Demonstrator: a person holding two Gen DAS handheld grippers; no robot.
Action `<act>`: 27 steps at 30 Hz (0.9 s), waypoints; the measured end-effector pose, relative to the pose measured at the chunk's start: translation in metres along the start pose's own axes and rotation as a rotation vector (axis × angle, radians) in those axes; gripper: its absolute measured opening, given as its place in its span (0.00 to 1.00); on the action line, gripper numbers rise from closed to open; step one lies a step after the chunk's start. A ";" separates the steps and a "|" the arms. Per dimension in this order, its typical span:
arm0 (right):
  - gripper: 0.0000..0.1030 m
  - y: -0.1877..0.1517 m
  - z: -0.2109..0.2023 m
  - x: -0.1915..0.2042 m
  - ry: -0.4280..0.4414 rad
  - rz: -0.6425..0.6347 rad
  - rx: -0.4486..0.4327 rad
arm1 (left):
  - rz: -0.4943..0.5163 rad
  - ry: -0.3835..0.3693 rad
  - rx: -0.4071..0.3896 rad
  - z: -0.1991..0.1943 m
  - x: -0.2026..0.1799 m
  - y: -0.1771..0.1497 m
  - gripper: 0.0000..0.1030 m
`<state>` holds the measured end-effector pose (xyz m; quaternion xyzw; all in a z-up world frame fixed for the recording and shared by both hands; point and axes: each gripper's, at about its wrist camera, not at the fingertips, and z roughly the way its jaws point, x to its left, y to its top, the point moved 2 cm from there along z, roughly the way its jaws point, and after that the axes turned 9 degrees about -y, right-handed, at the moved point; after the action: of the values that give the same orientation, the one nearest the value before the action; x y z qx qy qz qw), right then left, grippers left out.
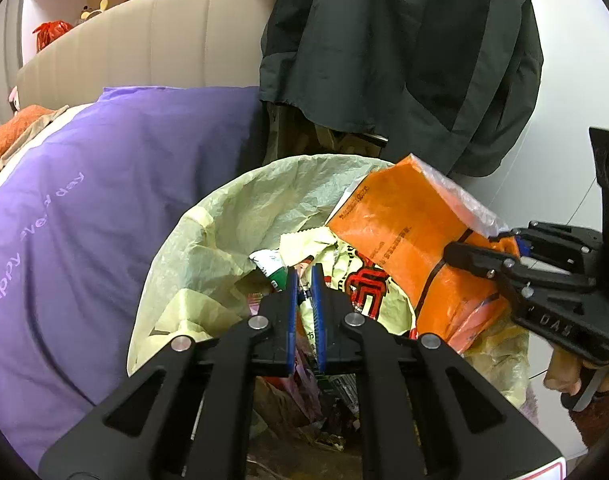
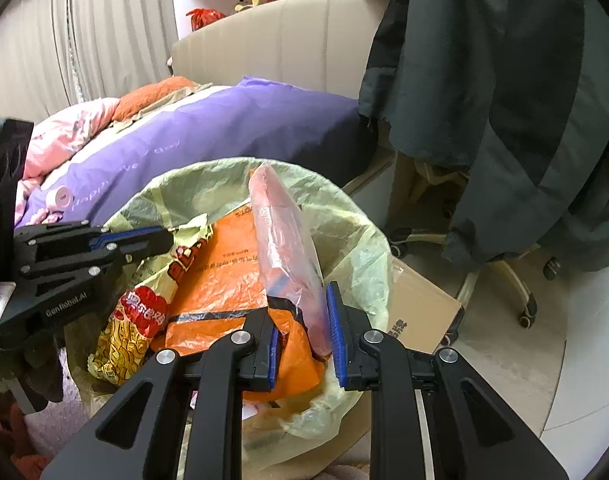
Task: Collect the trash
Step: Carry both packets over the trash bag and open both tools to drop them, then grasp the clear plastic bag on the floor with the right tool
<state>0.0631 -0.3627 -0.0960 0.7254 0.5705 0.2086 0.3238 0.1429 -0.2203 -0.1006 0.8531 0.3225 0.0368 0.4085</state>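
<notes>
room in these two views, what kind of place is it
Most likely a bedroom: a bed with a purple duvet against a padded headboard, curtains, and a lined trash bin beside it.

From the left wrist view we're looking down along the left gripper right into the lined trash bin from close up, facing the purple bedding and headboard. The right wrist view sits just as near over the bin's other side, angled toward the same bed. Both share the bin, the orange bag, the hanging dark jacket, and each catches the other gripper: the right gripper and the left one.
</notes>
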 end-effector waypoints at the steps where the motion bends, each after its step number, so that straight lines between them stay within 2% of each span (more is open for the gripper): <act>1: 0.20 0.000 0.000 0.001 -0.006 -0.001 0.001 | -0.006 -0.005 0.000 0.000 0.000 0.001 0.07; 6: 0.20 0.001 -0.007 -0.004 0.002 0.032 -0.020 | -0.038 -0.045 -0.019 -0.009 0.004 0.004 0.07; 9: 0.26 0.004 -0.018 -0.011 -0.006 0.067 -0.063 | -0.057 -0.067 -0.048 -0.019 0.007 0.009 0.16; 11: 0.36 0.005 -0.025 -0.015 -0.010 0.086 -0.088 | -0.059 -0.077 -0.054 -0.024 0.007 0.012 0.23; 15: 0.42 0.005 -0.038 -0.014 -0.011 0.086 -0.112 | -0.059 -0.103 -0.078 -0.039 0.005 0.016 0.31; 17: 0.56 0.005 -0.043 -0.012 -0.011 0.079 -0.106 | -0.066 -0.110 -0.091 -0.046 0.005 0.017 0.33; 18: 0.58 0.004 -0.046 -0.011 -0.009 0.076 -0.106 | -0.067 -0.110 -0.097 -0.051 0.005 0.016 0.33; 24: 0.59 -0.008 -0.083 -0.001 -0.033 0.062 -0.144 | -0.086 -0.083 -0.139 -0.080 0.014 0.009 0.34; 27: 0.59 -0.025 -0.111 0.009 -0.044 0.055 -0.182 | -0.111 -0.075 -0.144 -0.093 0.023 -0.002 0.35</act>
<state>-0.0265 -0.3244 -0.0361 0.7127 0.5219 0.2525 0.3950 0.1302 -0.1437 -0.0450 0.8031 0.3502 0.0051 0.4820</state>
